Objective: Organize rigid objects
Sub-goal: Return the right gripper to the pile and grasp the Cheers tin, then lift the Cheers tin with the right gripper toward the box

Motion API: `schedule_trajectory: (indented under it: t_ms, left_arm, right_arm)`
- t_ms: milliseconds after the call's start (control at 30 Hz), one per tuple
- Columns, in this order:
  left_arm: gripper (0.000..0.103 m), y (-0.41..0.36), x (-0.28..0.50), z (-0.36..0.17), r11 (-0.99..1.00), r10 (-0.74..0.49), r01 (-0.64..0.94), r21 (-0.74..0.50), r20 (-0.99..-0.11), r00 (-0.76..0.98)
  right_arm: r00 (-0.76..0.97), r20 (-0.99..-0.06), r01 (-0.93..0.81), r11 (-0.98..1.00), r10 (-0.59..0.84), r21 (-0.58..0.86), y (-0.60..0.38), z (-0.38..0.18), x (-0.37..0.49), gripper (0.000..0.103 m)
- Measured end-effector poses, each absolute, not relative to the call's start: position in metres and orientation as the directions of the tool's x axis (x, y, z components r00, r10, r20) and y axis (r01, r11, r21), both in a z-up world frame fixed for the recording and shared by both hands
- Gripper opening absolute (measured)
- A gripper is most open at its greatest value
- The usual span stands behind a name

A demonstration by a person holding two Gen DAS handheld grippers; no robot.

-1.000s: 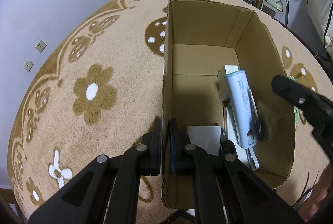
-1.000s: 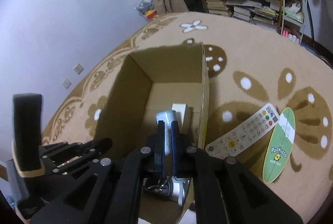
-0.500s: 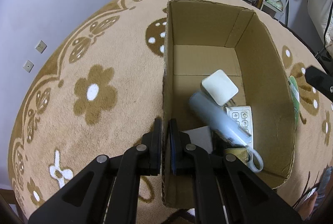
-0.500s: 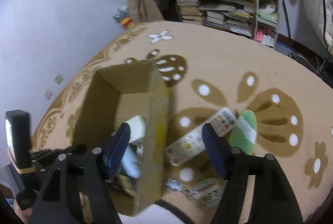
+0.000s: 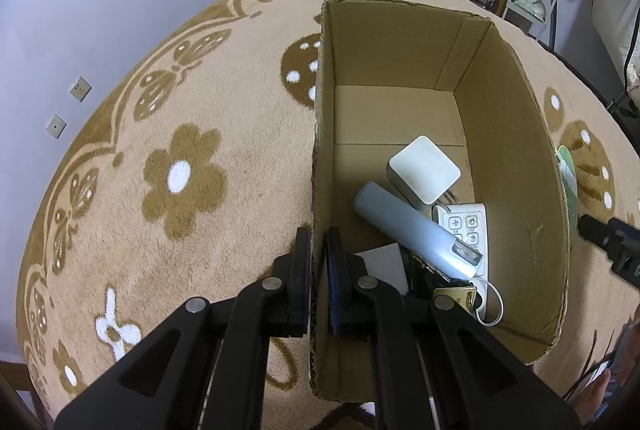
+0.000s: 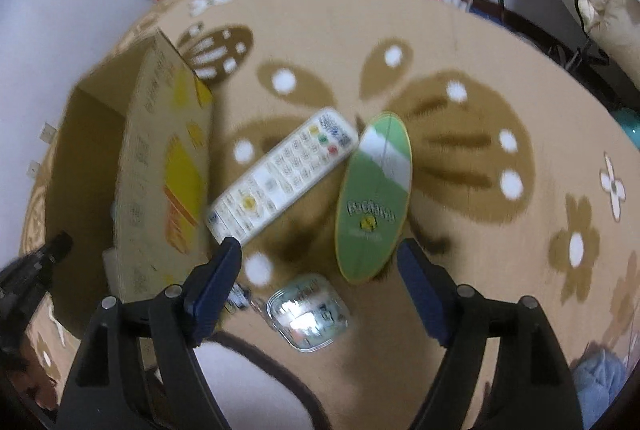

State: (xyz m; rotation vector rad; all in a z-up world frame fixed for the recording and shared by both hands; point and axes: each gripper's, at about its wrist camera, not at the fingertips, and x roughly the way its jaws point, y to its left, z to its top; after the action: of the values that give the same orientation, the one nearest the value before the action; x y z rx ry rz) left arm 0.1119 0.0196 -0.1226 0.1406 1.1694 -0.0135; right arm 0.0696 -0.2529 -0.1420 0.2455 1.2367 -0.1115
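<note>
Right wrist view: the right gripper [image 6: 320,282], fingers spread, is held over the white remote [image 6: 282,176], likely picked next, while the box wall [image 5: 320,166] is pinched by the left gripper [image 5: 318,270].

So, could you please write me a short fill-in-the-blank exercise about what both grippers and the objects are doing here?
1. The left gripper is shut on the ____ wall of the cardboard box.
2. The right gripper is ____ and holds nothing.
3. The pale blue tube lies ____ the box.
4. The white remote lies on the rug beside a ____ oval card.

Missing words: left; open; inside; green
</note>
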Motion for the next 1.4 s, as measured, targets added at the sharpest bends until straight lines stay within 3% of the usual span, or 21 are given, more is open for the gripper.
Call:
schedule_trajectory:
  t_ms: [433,567,800,900,1167,1400]
  left_arm:
    - [0.008,0.019,0.111,-0.123,0.991,0.065,0.086,0.107,-0.918,0.392]
    - [0.008,0.019,0.111,-0.123,0.991,0.065,0.086,0.107,-0.918,0.391]
    - [0.008,0.019,0.111,-0.123,0.991,0.065,0.086,0.107,-0.918,0.391]
    - [0.008,0.019,0.111,-0.123,0.990,0.065,0.086,0.107,-0.918,0.391]
    - [0.007,0.019,0.110,-0.124,0.991,0.064,0.080,0.104,-0.917,0.394]
    - [0.006,0.020,0.110,-0.124,0.992,0.064,0.079,0.103,-0.917,0.394]
  right_arm:
    - [0.228,-0.972,0.196,0.975,0.055,0.101,-0.241,-0.177,0.068,0.085]
    - [0.208,-0.975,0.189,0.974,0.082,0.123,-0.238,-0.186,0.068,0.075]
    - [0.149,-0.987,0.159,0.984,0.052,0.076,-0.233,-0.203,0.071,0.073]
    - [0.139,-0.988,0.144,0.986,0.062,0.082,-0.230,-0.208,0.071,0.064]
    - [0.177,-0.984,0.113,0.992,0.029,0.050,-0.223,-0.194,0.069,0.063]
    - [0.298,-0.953,0.167,0.980,0.052,0.106,-0.234,-0.163,0.071,0.063]
